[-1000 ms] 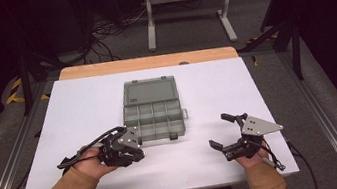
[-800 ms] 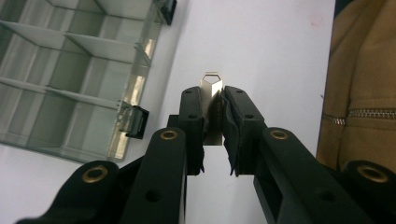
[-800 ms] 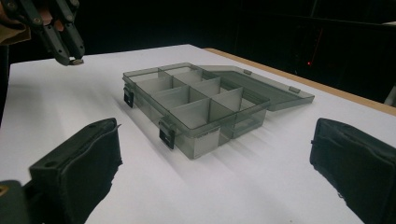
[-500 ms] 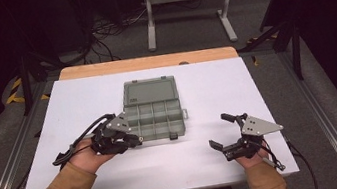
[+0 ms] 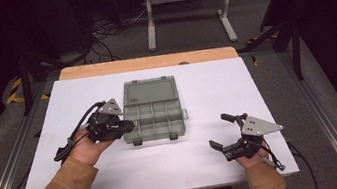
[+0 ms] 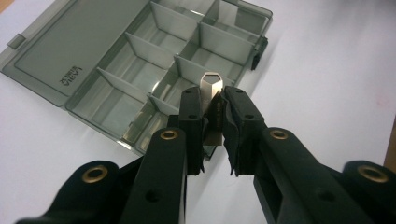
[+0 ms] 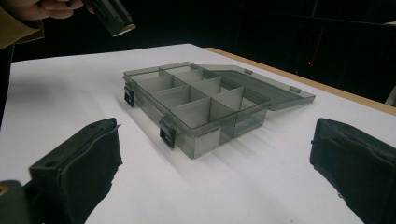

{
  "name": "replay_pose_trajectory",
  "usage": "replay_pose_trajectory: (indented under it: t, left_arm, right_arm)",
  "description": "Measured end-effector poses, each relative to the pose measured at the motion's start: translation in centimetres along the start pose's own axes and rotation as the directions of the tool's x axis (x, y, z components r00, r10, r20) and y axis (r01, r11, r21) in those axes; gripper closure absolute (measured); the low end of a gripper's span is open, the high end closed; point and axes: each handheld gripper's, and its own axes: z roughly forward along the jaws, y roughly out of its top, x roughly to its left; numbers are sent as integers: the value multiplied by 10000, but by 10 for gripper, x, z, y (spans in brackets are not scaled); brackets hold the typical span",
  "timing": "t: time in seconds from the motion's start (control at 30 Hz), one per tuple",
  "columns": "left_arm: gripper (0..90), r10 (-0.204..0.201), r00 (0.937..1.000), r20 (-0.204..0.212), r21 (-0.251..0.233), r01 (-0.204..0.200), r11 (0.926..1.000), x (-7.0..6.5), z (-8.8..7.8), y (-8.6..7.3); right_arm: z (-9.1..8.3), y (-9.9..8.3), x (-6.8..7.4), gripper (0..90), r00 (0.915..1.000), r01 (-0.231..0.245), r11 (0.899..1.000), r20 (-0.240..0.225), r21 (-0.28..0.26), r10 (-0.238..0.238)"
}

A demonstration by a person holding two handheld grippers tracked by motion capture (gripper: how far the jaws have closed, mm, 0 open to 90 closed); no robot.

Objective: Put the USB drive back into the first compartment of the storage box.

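White-topped table (image 5: 80, 95), an open grey compartment box (image 5: 152, 109) flat at its centre.

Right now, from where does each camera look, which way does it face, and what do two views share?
High view: above the person's side, facing forward and down on the table; both forearms, left hand-held gripper, right hand-held gripper.
Left gripper view: rides that gripper, looks along its jaws, shut on a metal piece, at the open box.
Right gripper view: low, from beside the box's latch side, across the box; its wide-apart jaws, the other hand at top left.
All three share the box.
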Motion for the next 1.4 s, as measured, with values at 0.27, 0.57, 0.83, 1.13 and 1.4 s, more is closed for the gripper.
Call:
replay_pose_trajectory:
  t: [0.27,0.57,0.83,1.13,1.4]
  left_arm:
    - [785,-695,9970,-341,-203,688,9974,14,6,1]
    - [785,-1332,9893,-594,-387,1310,9906,31,11,1]
    - [785,-2088,9746,-811,-566,2046,9772,43,21,2]
    - [785,-2648,9568,-1203,-480,2608,9642,49,34,7]
    - [785,-2947,9430,-1545,-498,2905,9556,56,41,7]
  right_arm:
    - [0,0,0,23,10000,-1,10000,-17,-5,1]
    - [0,0,0,23,10000,22,10000,-21,-5,-22]
    - [0,0,0,23,10000,44,10000,-16,17,-44]
    - [0,0,0,23,10000,44,10000,-32,7,-44]
    - [0,0,0,23,10000,26,10000,-28,3,-26]
